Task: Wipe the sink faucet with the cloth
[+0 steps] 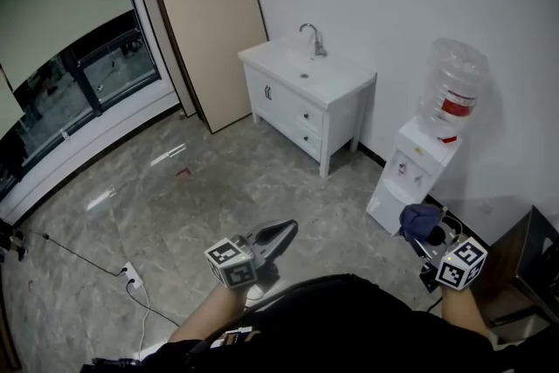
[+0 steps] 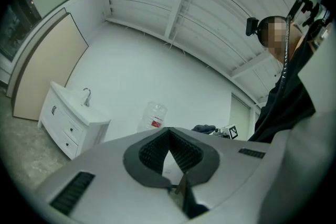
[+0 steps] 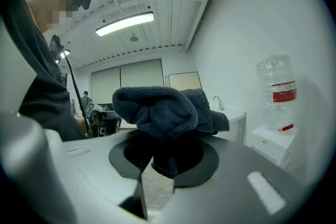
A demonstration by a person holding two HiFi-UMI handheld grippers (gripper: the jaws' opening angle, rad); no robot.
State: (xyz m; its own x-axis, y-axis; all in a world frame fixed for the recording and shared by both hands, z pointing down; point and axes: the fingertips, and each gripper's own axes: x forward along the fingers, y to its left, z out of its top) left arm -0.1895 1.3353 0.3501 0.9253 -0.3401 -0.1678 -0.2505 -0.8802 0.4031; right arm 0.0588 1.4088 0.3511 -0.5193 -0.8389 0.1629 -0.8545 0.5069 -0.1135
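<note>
The dark blue cloth [image 3: 167,107] sat bunched between the jaws of the right gripper [image 1: 428,240], which were clenched on it. Most of the fabric spilled up and over the jaw tips. That gripper was at the near right of the scene, just in front of the white water dispenser [image 1: 403,175] with a clear bottle [image 1: 452,87] on top.

The faucet [image 1: 312,37] stood well apart from the cloth, on the far side of the room. It was upright at the back of the white sink [image 1: 275,58], which was set in a white cabinet [image 1: 293,113] against the far wall.

The left gripper [image 1: 281,233] was near, to the left of the right one. Its jaws were pressed together with nothing between them, and it pointed toward the cabinet.

A tan board [image 1: 210,31] leaned against the wall left of the sink, and a long window [image 1: 79,87] ran along the far left. On the grey tiled floor [image 1: 218,188], at the near left, lay a white power strip [image 1: 131,276] with its cable.
</note>
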